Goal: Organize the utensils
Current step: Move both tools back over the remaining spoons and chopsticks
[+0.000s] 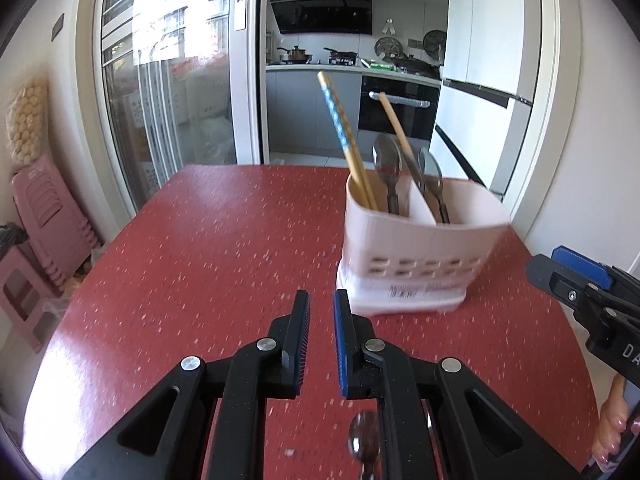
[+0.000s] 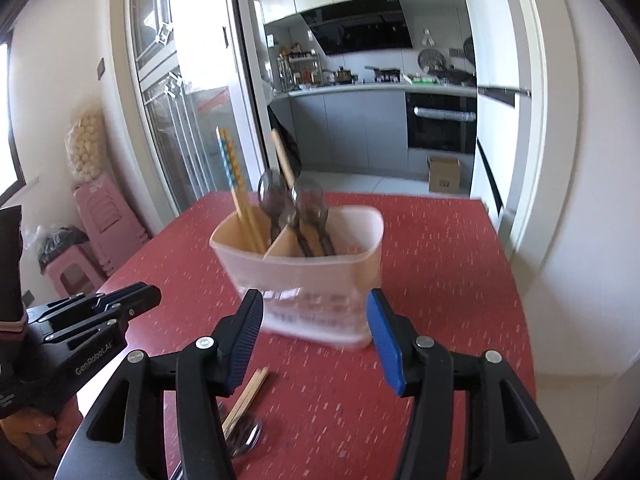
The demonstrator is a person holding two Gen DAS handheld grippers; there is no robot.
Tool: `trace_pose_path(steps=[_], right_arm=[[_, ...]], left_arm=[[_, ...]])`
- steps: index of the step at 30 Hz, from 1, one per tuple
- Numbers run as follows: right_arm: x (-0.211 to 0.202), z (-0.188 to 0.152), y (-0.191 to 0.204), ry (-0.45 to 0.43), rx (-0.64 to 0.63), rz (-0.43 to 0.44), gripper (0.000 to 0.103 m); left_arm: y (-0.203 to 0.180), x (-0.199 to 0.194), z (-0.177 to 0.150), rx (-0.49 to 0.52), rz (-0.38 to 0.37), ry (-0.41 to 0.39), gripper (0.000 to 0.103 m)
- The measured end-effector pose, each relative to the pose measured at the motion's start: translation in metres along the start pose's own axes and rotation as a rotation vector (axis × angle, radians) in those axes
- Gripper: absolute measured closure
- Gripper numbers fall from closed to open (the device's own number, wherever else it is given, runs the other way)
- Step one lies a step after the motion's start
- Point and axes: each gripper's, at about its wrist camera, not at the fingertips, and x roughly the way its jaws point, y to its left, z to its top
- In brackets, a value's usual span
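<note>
A pale pink utensil holder (image 1: pixel 420 240) stands on the red table (image 1: pixel 200 240), holding chopsticks (image 1: pixel 340 132) and metal spoons (image 1: pixel 388 168). In the right wrist view the holder (image 2: pixel 304 272) is just ahead of my right gripper (image 2: pixel 316 332), which is open wide and empty. My left gripper (image 1: pixel 322 312) is open a little and empty, left of the holder's base. A spoon (image 1: pixel 364 440) lies on the table under my left gripper. In the right wrist view, loose chopsticks (image 2: pixel 248 396) and a spoon bowl (image 2: pixel 244 436) lie near my right gripper's left finger.
The table's far edge (image 1: pixel 280 166) faces a sliding glass door (image 1: pixel 168 100) and a kitchen. Pink stools (image 1: pixel 44 220) stand at the left. A white wall (image 2: pixel 580 200) runs along the right.
</note>
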Motion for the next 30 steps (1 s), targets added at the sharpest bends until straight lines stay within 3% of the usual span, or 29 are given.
trace_pose_path(steps=[19,30], right_arm=[[-0.010,-0.075,0.005,0.235,0.131,-0.013,0.041],[-0.011,-0.096,0.006,0.307,0.184,-0.027,0.041]], left_arm=[[0.018,-0.016,-0.081,-0.008,0.014,0.157,0.062],[0.025,-0.019,-0.103,-0.025,0.025,0.200,0.062]])
